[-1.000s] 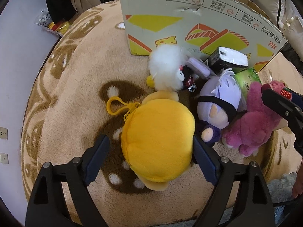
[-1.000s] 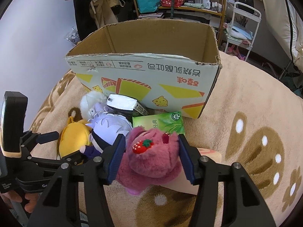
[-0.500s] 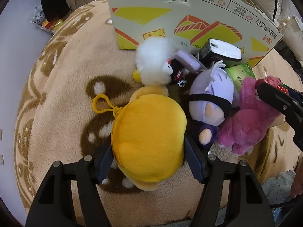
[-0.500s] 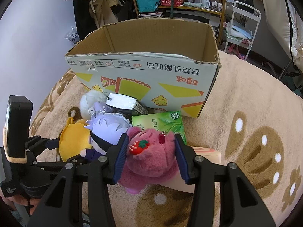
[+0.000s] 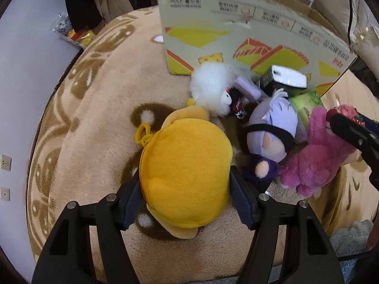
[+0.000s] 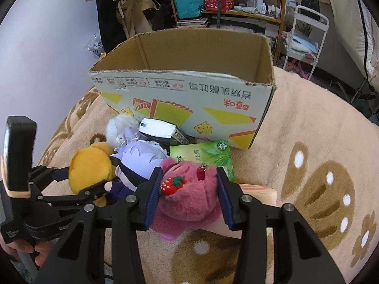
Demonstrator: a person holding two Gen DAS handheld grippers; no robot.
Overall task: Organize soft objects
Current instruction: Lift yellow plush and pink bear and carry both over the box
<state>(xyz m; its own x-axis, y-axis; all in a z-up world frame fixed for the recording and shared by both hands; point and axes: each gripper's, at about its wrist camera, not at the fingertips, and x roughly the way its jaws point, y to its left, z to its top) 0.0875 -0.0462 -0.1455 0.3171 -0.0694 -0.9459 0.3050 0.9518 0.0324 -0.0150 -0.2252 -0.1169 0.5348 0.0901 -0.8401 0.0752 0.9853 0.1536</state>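
The left gripper (image 5: pixel 184 198) is pinching the yellow plush pouch (image 5: pixel 187 177) between both pads on the beige patterned rug (image 5: pixel 94 130), while the right gripper (image 6: pixel 188 197) is squeezing the pink strawberry bear plush (image 6: pixel 187 194) on both sides. Between the two toys, the purple-haired doll (image 5: pixel 272 132) is lying against the bear, with a white fluffy toy (image 5: pixel 210 87) at about eleven o'clock from it. Beyond them at twelve o'clock, the open cardboard box (image 6: pixel 189 90) is standing upright, with a green tissue pack (image 6: pixel 203 156) and a small dark carton (image 6: pixel 158 130) sitting against its printed front.
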